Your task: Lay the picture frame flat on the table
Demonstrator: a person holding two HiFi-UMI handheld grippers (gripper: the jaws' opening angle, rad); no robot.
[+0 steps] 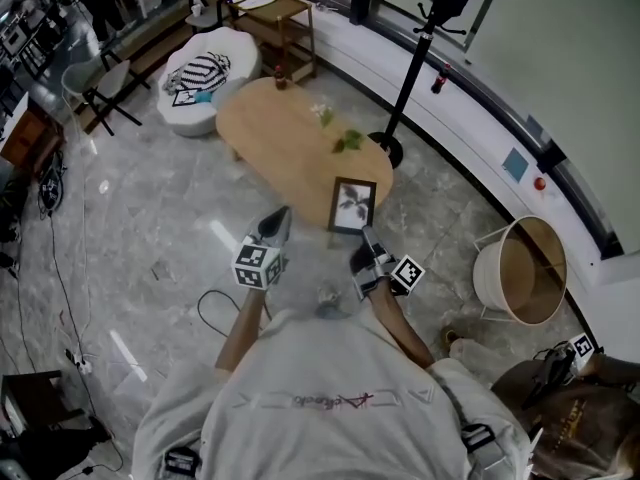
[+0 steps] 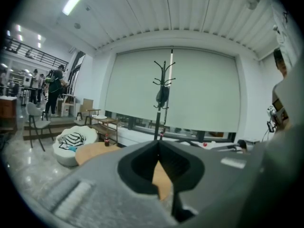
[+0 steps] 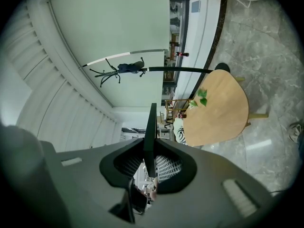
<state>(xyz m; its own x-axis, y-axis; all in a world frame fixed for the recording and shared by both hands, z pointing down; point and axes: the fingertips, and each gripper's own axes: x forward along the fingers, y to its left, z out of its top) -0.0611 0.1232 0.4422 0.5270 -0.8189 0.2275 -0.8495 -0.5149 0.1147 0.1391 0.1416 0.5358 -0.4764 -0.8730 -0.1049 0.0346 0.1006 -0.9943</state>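
Note:
A black picture frame (image 1: 352,205) with a plant print hangs upright in front of me, over the near end of the oval wooden table (image 1: 280,128). My right gripper (image 1: 368,240) is shut on its lower edge. In the right gripper view the frame (image 3: 151,127) shows edge-on as a thin dark strip pinched between the jaws of the right gripper (image 3: 148,148), with the table (image 3: 218,113) beyond. My left gripper (image 1: 277,223) is held left of the frame, apart from it. The left gripper (image 2: 159,144) is shut, its tips meeting with nothing between them.
Green leafy sprigs (image 1: 348,141) lie on the table's near half and a small bottle (image 1: 281,76) stands at its far end. A black coat stand (image 1: 410,78) rises right of the table. A white round tub (image 1: 520,268) stands at the right, a white beanbag (image 1: 205,78) at the far left.

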